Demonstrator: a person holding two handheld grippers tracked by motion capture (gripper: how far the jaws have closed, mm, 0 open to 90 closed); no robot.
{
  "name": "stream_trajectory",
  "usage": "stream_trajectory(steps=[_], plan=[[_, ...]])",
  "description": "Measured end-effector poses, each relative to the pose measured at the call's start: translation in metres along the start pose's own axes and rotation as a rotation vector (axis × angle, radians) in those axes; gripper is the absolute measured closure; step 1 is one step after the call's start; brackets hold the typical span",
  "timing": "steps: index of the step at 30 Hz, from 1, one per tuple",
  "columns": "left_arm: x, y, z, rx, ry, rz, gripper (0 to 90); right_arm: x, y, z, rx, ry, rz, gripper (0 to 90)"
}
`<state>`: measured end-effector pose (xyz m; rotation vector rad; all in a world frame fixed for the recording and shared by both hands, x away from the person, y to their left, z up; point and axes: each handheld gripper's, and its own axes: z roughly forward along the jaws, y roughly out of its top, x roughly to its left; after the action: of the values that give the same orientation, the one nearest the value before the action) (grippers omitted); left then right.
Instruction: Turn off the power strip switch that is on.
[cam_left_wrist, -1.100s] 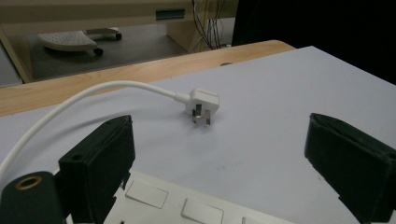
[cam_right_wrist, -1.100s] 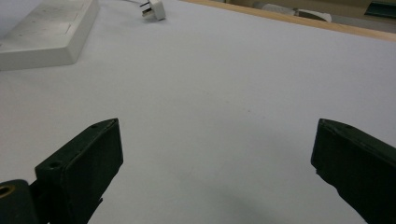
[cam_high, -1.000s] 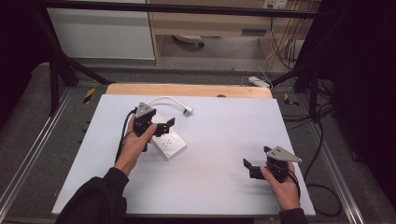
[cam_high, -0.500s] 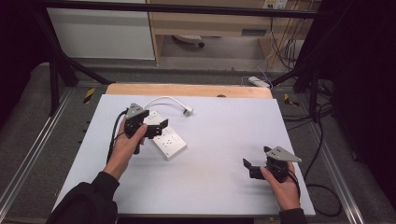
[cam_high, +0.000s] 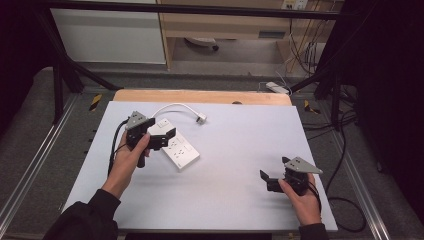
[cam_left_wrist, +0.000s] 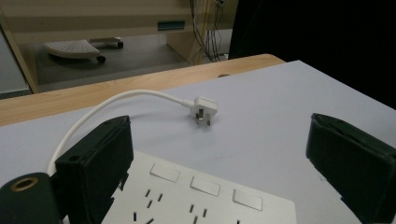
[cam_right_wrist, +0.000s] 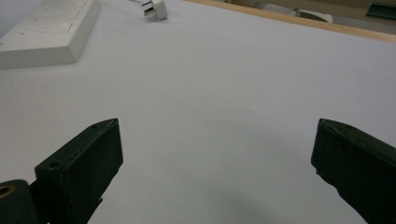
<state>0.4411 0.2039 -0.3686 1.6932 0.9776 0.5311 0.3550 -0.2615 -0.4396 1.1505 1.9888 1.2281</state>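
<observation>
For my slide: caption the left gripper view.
Open left gripper poised over white power strip, plug lying beyond.

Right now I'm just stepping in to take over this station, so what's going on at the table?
A person holds a two-jaw gripper in each hand over a white table. The left gripper hovers open over one end of a white power strip, jaws spread wide and not closed on it. The strip's cord curves away to its plug, which lies loose on the table. The right gripper sits open near the table's front right, well apart from the strip and holding nothing.
</observation>
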Motion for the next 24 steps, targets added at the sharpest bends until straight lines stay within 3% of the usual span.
stream_trajectory(steps=[24], plan=[[-0.001, -0.013, -0.043, -0.006, -0.003, -0.014, 6.8, 0.0, 0.0, 0.0, -0.003, 0.003, -0.002, 2.5]])
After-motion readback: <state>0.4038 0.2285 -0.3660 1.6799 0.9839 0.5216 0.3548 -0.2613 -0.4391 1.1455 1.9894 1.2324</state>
